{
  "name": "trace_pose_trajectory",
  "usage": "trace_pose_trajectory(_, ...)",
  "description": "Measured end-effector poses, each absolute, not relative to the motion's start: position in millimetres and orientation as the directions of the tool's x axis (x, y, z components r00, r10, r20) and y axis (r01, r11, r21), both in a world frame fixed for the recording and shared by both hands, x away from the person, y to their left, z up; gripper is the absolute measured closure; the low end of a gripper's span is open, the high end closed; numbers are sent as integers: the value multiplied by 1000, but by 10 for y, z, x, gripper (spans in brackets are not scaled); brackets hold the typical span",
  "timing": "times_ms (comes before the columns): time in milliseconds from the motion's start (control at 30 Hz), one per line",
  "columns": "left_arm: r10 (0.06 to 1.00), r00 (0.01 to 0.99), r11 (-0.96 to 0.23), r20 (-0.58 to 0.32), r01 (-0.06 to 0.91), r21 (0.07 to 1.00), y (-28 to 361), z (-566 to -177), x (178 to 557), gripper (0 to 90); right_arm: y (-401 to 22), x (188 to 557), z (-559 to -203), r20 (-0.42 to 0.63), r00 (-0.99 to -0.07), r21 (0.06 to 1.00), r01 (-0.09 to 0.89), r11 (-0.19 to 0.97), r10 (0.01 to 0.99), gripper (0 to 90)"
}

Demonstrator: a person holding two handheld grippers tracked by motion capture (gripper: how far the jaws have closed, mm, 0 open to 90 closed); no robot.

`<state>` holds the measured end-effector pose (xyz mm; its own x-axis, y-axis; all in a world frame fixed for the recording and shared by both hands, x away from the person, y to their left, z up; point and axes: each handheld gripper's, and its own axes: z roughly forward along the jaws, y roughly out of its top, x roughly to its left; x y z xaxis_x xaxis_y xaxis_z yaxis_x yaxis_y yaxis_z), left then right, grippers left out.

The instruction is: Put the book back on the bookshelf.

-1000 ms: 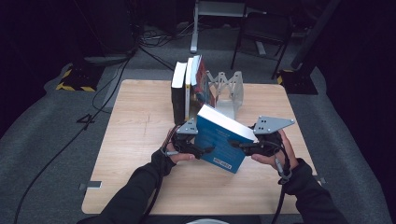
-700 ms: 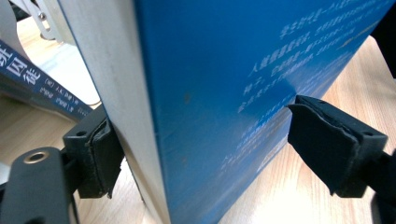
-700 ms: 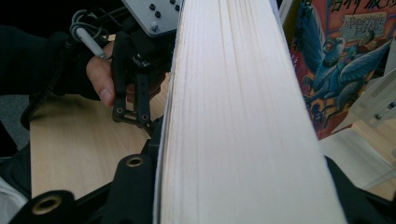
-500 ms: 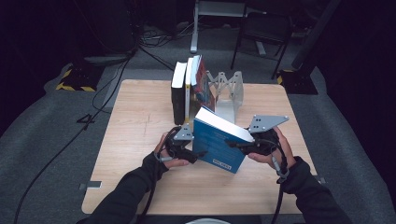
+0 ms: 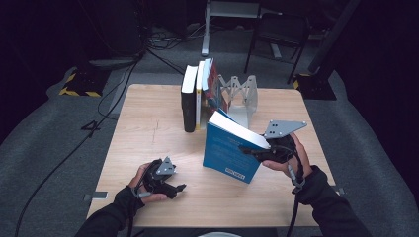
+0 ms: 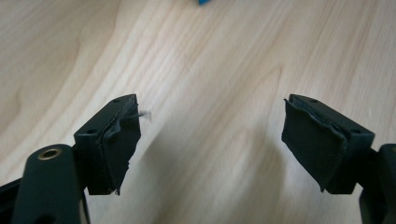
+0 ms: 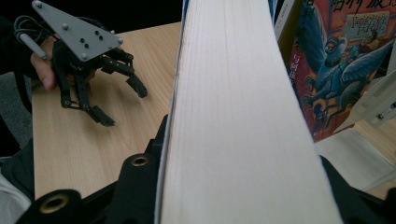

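- While the right gripper [image 5: 257,150] clamps the blue book [image 5: 228,150] in the high view, we should keep that grip firm: the book stands tilted on the table [image 5: 148,128], its lower edge down, its top edge between the jaws. The left gripper [image 5: 173,189] sits well apart from the book, jaws spread with nothing between them. The rack [image 5: 244,94] with the shelved books [image 5: 197,94] lies beyond the book; we judge the step is carrying it there.
- Since the left gripper view shows both pads [image 6: 119,144] wide apart over bare wood, with a blue corner far ahead of the jaws, we would bring this gripper back to steady the cover before lifting.
- As the right gripper view has the book's page edge [image 7: 238,121] running straight out between the jaws, we hold it square. An illustrated book [image 7: 336,70] stands ahead to one side, so we should angle ours parallel to it before sliding in.
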<state>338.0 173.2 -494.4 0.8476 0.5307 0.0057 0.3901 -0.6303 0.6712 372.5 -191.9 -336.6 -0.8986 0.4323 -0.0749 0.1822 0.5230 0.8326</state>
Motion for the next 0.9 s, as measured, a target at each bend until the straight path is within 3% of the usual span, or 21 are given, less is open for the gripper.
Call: trace_pose_trajectory(900,533,846,-607,-17,396,689,1768,-5044,3368,156,-1963,3699,-3285,-58,-866,831,234,505,496,599)
